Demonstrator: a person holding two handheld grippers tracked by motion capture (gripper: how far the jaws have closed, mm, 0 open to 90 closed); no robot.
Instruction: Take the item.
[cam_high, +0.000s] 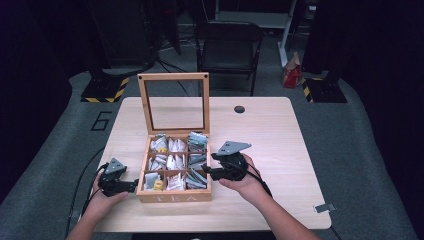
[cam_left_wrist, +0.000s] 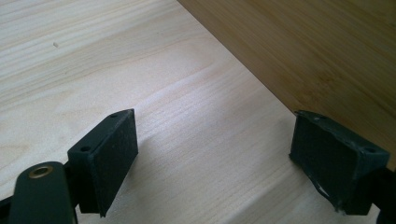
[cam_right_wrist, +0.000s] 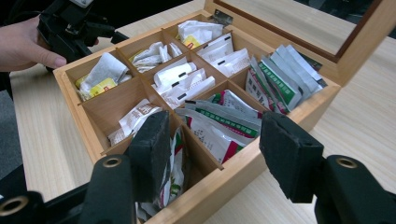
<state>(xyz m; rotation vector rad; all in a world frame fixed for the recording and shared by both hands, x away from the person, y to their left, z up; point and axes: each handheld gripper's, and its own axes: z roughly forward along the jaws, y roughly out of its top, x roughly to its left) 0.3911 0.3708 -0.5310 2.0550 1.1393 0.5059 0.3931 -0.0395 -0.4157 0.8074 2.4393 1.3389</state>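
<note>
A wooden tea box (cam_high: 172, 196) marked TEA stands mid-table, its glass-paned lid (cam_high: 173, 77) upright. Its nine compartments hold tea sachets (cam_right_wrist: 184, 79): white ones at left and middle, green-and-white ones (cam_right_wrist: 224, 126) along the right column. My left gripper (cam_high: 134, 185) rests on the table by the box's front left corner. It stands open over bare wood (cam_left_wrist: 215, 126), with the box's side wall (cam_left_wrist: 317, 56) just beyond. My right gripper (cam_high: 206, 170) hangs open at the box's right edge, its jaws (cam_right_wrist: 215, 128) straddling the green-and-white sachets without touching them. The left gripper (cam_right_wrist: 70, 23) also shows across the box.
The light wooden table (cam_high: 270, 135) has a round cable hole (cam_high: 239, 109) at the back and a small metal clip (cam_high: 325, 207) near its front right corner. Behind the table are a black folding chair (cam_high: 227, 45), a red bag (cam_high: 291, 75) and striped stand bases (cam_high: 105, 90).
</note>
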